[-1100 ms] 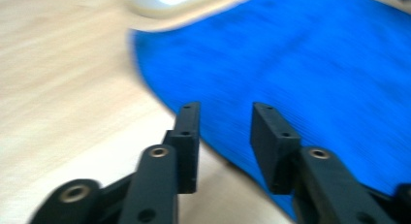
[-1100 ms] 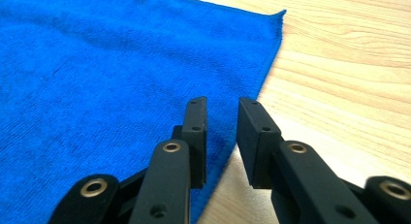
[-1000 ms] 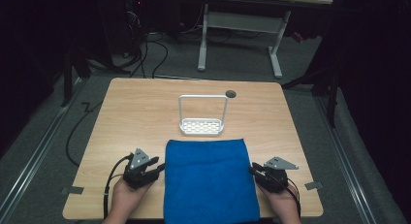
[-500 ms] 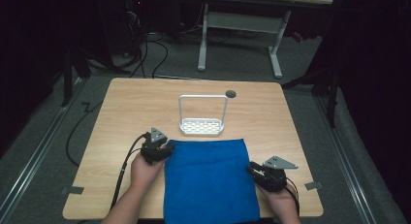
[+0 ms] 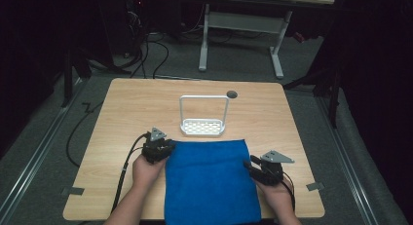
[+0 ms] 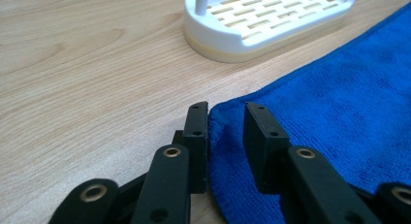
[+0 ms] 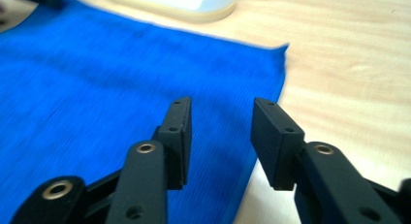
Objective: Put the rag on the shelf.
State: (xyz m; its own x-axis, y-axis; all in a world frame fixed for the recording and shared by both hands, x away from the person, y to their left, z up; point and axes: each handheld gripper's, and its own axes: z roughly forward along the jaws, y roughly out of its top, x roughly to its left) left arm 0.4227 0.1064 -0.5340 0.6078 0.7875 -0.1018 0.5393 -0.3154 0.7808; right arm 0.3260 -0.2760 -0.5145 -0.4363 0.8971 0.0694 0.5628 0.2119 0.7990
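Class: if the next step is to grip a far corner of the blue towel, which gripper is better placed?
Probably the left gripper: its open jaws already straddle the blue towel's far left corner. The right gripper sits midway along the right edge.

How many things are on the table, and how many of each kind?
Blue towel: 1
White rack: 1
Grippers, left gripper and right gripper: 2
Total: 4
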